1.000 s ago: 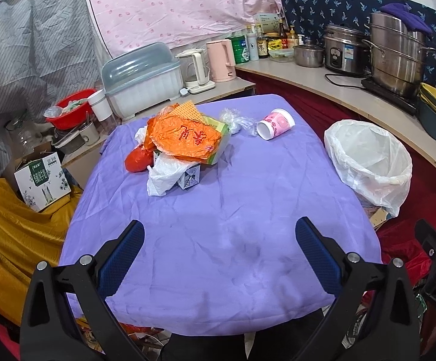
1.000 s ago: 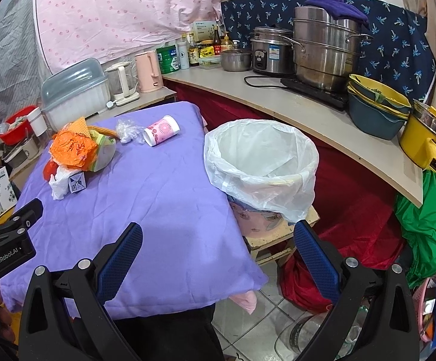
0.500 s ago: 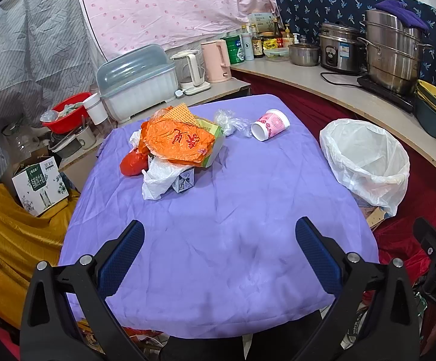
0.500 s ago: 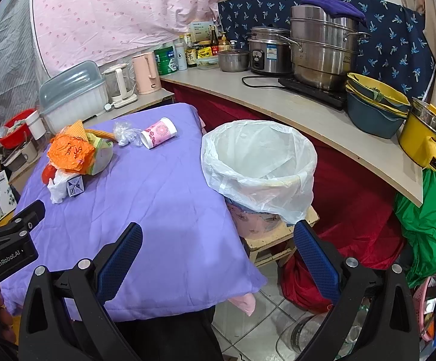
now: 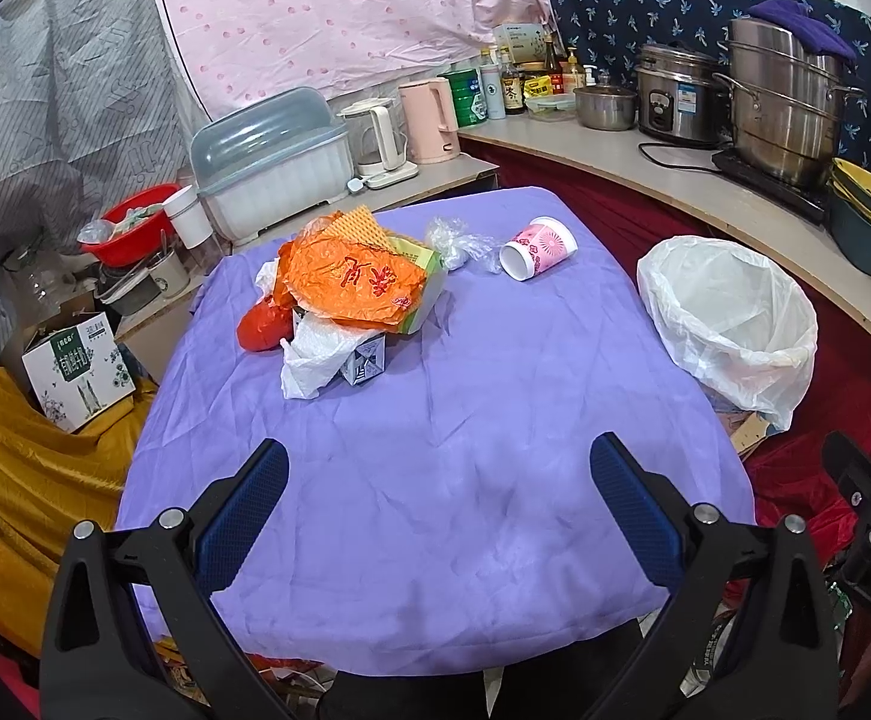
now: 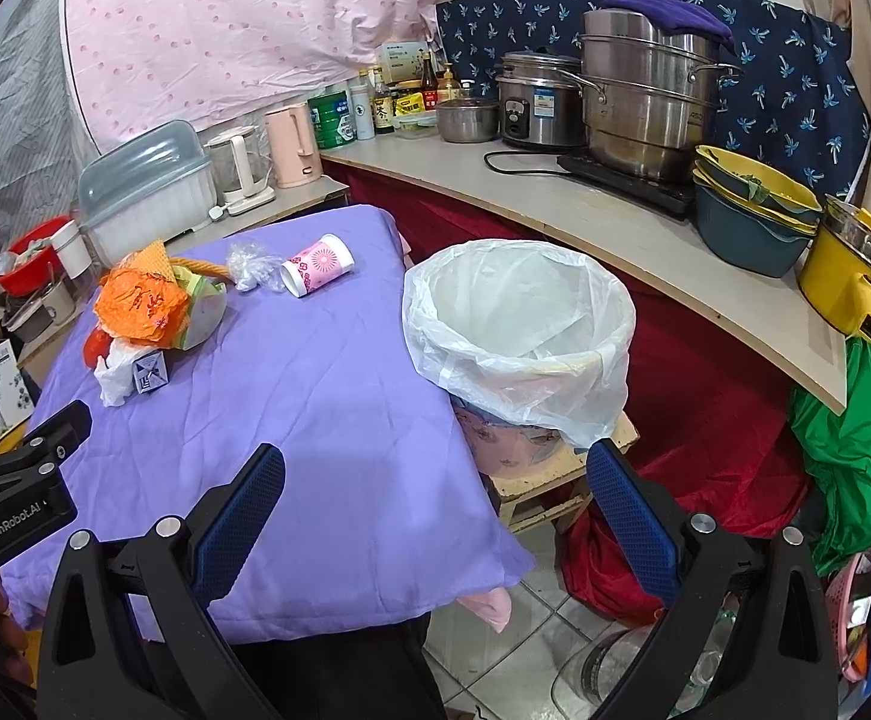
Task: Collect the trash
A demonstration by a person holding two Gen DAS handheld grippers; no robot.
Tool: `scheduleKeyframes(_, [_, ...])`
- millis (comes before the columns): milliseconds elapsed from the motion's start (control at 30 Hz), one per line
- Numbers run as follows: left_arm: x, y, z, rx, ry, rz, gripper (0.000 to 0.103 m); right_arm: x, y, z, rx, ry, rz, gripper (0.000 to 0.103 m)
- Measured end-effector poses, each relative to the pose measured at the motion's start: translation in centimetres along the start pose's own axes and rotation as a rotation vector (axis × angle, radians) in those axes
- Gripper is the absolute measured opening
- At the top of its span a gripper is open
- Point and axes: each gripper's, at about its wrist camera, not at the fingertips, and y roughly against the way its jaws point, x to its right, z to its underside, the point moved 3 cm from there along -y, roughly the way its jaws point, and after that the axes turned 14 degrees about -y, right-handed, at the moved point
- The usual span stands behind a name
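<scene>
A: What do we see from our left gripper [image 5: 438, 495]?

B: Its jaws stand wide apart, holding nothing, above the near end of the purple table [image 5: 465, 480]. At the table's far left lies the trash pile [image 5: 345, 294]: an orange bag [image 5: 354, 285] on top, a white bag [image 5: 315, 354] and a small carton [image 5: 366, 360] at its near edge, something red [image 5: 261, 324] on its left.

A: Anything else on the table?

B: Just right of the pile is crumpled clear plastic [image 5: 456, 246], and right of that a pink cup [image 5: 537, 247] on its side, its mouth turned towards the plastic.

A: And our right gripper [image 6: 435, 495]?

B: Also wide apart and empty, over the table's near right corner. The bin [image 6: 516, 324], lined with a white bag, stands just beside the table's right edge, on a low wooden stand [image 6: 546, 483].
</scene>
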Motion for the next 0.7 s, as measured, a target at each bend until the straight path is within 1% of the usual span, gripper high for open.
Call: scheduleKeyframes(700, [0.44, -0.16, -0.08, 0.0, -0.001, 0.002, 0.096, 0.4, -0.4, 0.3, -0.004, -0.004, 0.007, 0.097])
